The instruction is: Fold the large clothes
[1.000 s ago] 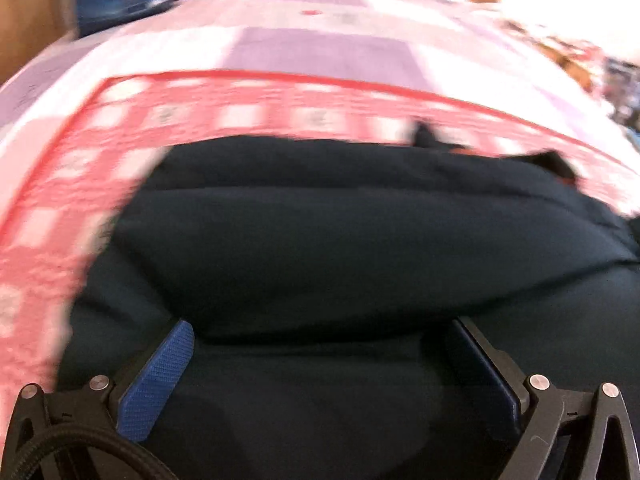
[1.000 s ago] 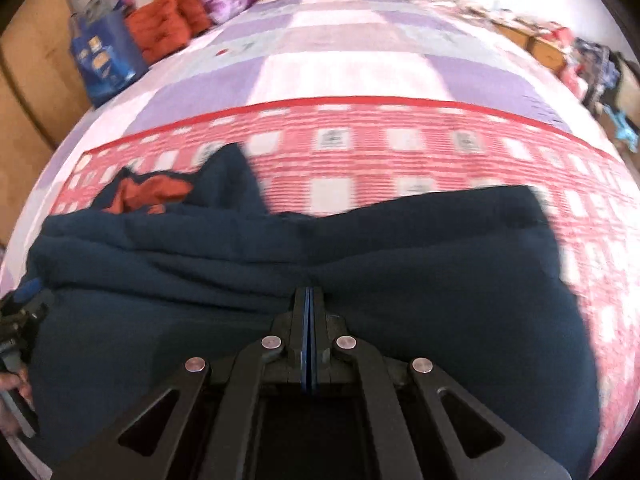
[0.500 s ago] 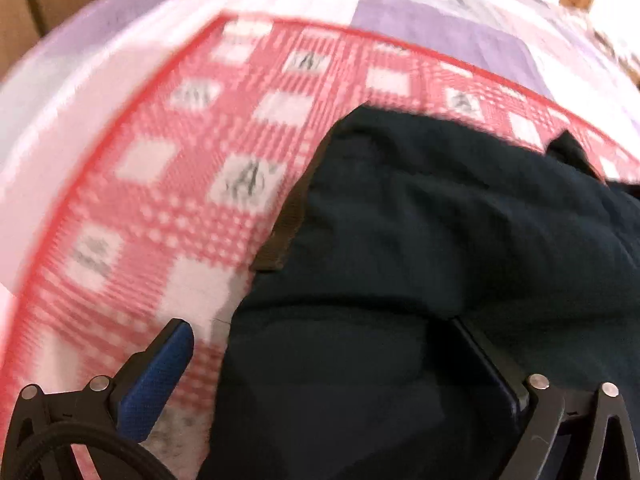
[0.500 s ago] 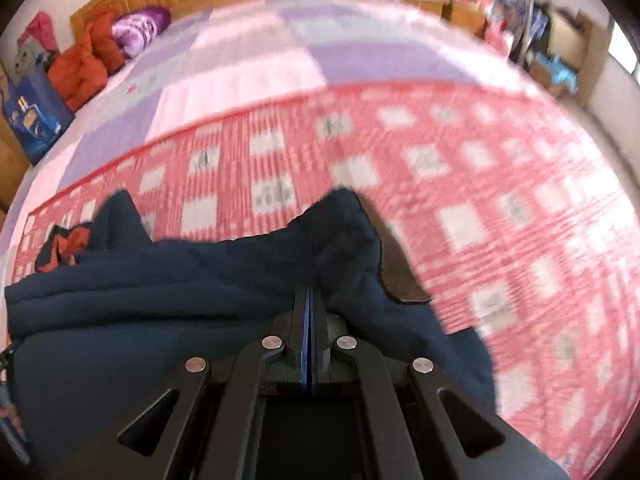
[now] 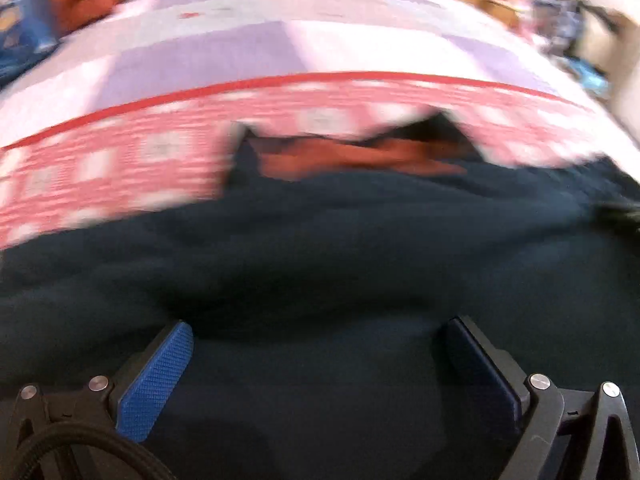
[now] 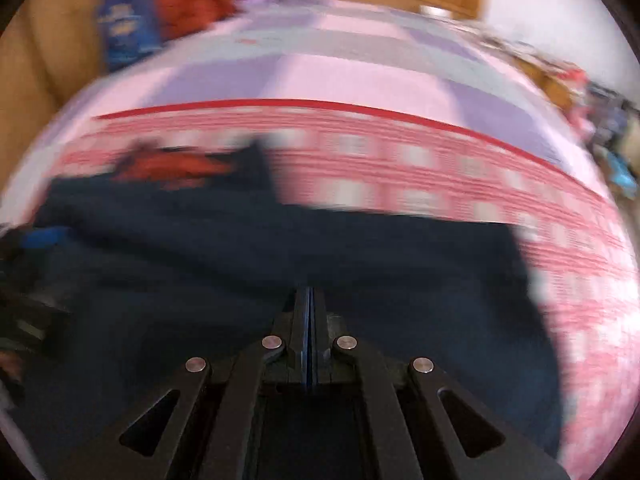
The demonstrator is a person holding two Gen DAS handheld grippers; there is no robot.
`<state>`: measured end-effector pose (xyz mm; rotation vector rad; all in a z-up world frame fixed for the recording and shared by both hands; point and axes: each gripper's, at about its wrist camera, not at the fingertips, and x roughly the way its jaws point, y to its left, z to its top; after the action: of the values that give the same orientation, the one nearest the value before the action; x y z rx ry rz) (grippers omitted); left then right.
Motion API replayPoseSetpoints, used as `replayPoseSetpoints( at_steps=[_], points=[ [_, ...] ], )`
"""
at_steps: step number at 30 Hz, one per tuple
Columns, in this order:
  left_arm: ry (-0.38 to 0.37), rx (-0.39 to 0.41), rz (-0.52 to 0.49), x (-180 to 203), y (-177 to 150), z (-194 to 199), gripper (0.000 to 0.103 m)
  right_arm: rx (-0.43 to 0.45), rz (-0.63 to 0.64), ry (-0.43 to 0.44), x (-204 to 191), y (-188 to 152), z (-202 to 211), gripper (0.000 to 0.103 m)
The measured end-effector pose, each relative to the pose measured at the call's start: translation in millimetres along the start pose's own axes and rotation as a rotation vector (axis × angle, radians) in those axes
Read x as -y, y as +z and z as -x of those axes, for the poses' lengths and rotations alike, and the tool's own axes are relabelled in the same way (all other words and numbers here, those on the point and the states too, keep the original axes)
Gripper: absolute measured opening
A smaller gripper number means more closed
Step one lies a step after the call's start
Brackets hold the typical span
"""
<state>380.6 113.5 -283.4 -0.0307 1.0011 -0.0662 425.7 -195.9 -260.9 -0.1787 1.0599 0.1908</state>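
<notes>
Navy padded coat (image 5: 320, 248) lies bunched, orange lining (image 5: 352, 156) showing.

A bed (image 6: 360, 76) with a checked bedspread (red, pink and purple) carries a dark navy garment (image 6: 360, 256), orange-lined.

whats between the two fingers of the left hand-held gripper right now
Only the dark navy garment: in the left wrist view it spreads under the gap of the open left hand-held gripper, with nothing else there.
</notes>
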Motion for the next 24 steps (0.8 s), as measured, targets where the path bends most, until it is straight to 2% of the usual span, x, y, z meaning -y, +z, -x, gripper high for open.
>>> replayPoseSetpoints(
  at_steps=[1,2,3,4,5,6,7,9,12,14,17,18,20,22,24],
  points=[
    [0.04,-0.002,0.041,-23.0,0.1,-1.5,0.103,-0.023,-0.053,-0.051,24.7,0.9,-5.8,0.0],
    [0.066,-0.008,0.076,-42.4,-2.4,-2.7,0.103,-0.06,-0.166,-0.049,65.6,-2.1,-13.3,0.0],
    [0.091,-0.021,0.12,-67.3,-7.9,-4.9,0.103,-0.084,-0.277,0.041,98.6,-8.3,-18.5,0.0],
    [0.116,-0.033,0.168,-93.1,-15.5,-5.0,0.103,-0.097,-0.297,0.05,111.9,-11.2,-20.9,0.0],
    [0.135,-0.036,0.196,-106.9,-19.8,-4.8,0.103,-0.097,-0.255,0.009,114.2,-13.1,-20.8,0.0],
    [0.117,-0.032,0.241,-124.8,-25.7,-3.0,0.103,-0.089,-0.193,-0.014,109.0,-15.9,-21.3,0.0],
    [0.082,-0.03,0.241,-130.7,-29.8,-3.9,0.103,-0.08,-0.172,-0.027,104.5,-17.6,-21.3,0.0],
    [0.117,-0.039,0.185,-123.7,-33.2,-6.3,0.103,-0.064,-0.155,-0.058,98.0,-20.2,-26.6,0.0],
    [0.139,-0.056,0.224,-123.1,-27.6,-5.3,0.103,-0.063,-0.211,-0.006,109.5,-20.9,-29.7,0.0],
    [0.181,-0.059,0.202,-108.8,-25.8,8.1,0.103,-0.049,-0.241,0.007,114.3,-21.1,-15.6,0.0],
    [0.114,0.041,0.108,-63.0,-39.1,53.4,0.103,0.093,-0.146,-0.095,87.0,-28.9,31.7,0.0],
    [0.084,0.066,0.088,-48.3,-45.5,65.9,0.103,0.159,-0.103,-0.064,67.9,-37.9,54.7,0.0],
    [0.011,0.097,0.058,-12.5,-62.7,90.7,0.103,0.205,-0.044,-0.001,31.6,-57.2,83.2,0.0],
    [-0.057,0.09,0.05,23.8,-87.6,106.0,0.103,0.22,0.009,0.09,-13.1,-84.0,105.9,0.0],
    [-0.115,0.041,0.063,54.0,-116.2,109.6,0.103,0.198,0.056,0.171,-60.7,-114.1,118.5,0.0]
  ],
)
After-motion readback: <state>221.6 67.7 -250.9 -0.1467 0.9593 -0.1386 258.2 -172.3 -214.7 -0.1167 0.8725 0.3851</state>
